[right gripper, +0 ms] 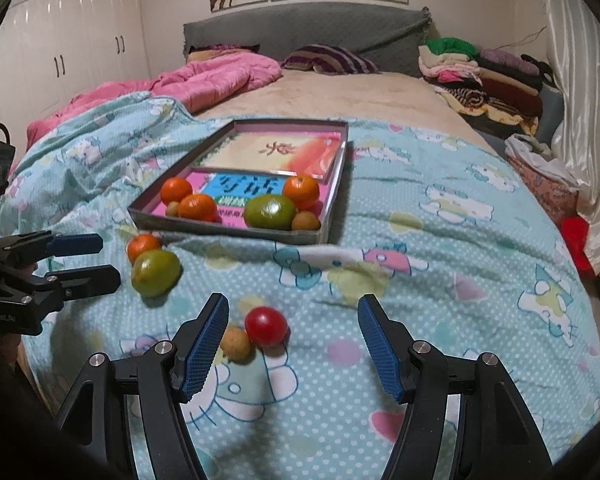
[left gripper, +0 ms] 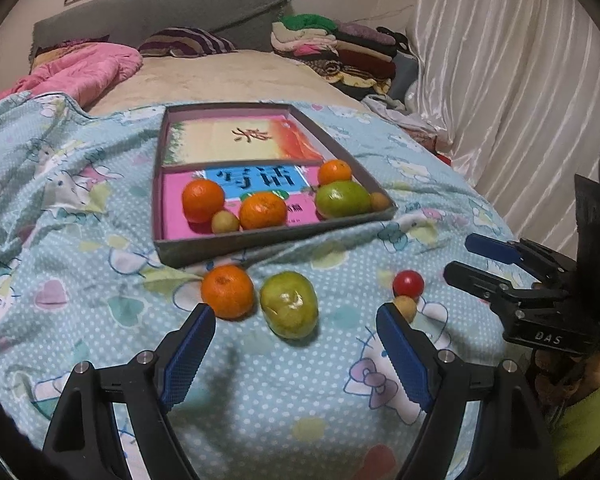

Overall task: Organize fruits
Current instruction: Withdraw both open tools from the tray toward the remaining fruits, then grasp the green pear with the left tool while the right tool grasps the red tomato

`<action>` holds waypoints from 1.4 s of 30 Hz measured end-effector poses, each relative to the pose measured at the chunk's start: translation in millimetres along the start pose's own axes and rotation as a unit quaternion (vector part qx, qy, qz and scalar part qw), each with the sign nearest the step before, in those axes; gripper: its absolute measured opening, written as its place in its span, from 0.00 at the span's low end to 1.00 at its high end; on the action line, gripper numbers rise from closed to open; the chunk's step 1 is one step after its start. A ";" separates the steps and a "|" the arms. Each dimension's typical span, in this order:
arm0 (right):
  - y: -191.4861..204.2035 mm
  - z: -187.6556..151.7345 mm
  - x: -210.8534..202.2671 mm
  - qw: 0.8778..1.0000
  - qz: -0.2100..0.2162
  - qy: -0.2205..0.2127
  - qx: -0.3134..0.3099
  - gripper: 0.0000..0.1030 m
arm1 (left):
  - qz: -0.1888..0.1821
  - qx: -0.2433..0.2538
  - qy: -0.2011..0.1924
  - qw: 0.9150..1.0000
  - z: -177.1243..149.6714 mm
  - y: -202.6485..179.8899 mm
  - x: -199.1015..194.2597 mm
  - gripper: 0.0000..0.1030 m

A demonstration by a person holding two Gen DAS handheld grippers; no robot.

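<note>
Now my left tongs [left gripper: 296,312] gape wide and empty above the bed's blue quilt [left gripper: 100,280]; a loose orange [left gripper: 228,291] sits at eleven o'clock by the left tip, a green fruit [left gripper: 289,305] between the tips. My right tongs [right gripper: 294,312], also open and empty, have a tan fruit [right gripper: 236,345] and a red tomato [right gripper: 266,326] toward nine o'clock. At twelve o'clock lies the tray [right gripper: 228,230], holding three oranges, one green fruit and small tan fruits.

Counted from my fingers' view: four oranges [left gripper: 203,200] [left gripper: 262,210] [left gripper: 334,172] [left gripper: 228,291], two green fruits [left gripper: 342,199] [left gripper: 288,305], one red tomato [left gripper: 408,283], three small brown fruits [left gripper: 225,222] [left gripper: 380,201] [left gripper: 406,307], one tray [left gripper: 236,242], two books [left gripper: 240,138] [left gripper: 256,178].
</note>
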State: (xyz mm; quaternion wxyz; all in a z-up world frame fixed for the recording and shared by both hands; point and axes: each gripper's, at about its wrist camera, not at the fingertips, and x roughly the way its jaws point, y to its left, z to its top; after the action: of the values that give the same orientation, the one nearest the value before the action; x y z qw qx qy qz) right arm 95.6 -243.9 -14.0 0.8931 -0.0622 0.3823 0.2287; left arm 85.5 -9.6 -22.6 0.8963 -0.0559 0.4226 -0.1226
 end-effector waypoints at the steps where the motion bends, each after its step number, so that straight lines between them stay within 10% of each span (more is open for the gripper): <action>1: -0.6 -1.1 1.5 1.000 0.000 0.002 0.000 0.67 | 0.002 0.003 0.002 1.000 -1.2 -1.0 1.7 0.79; 13: 5.2 -15.5 14.0 0.999 -0.004 0.037 -0.020 0.66 | -0.003 0.007 0.013 1.000 -6.7 -3.5 8.2 0.73; 22: 6.3 -18.7 30.1 0.998 0.000 0.051 -0.037 0.48 | -0.013 0.003 0.020 1.000 -8.4 -3.9 17.9 0.53; 42: 7.4 2.3 68.0 0.996 0.053 0.053 -0.053 0.28 | -0.006 -0.007 0.025 1.000 -0.2 0.7 34.8 0.47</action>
State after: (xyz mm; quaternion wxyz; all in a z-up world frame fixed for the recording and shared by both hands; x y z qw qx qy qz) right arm 134.8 -212.2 -60.4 0.8538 -0.1013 0.4189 0.2921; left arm 106.8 -18.2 -48.7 0.8843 -0.0618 0.4454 -0.1261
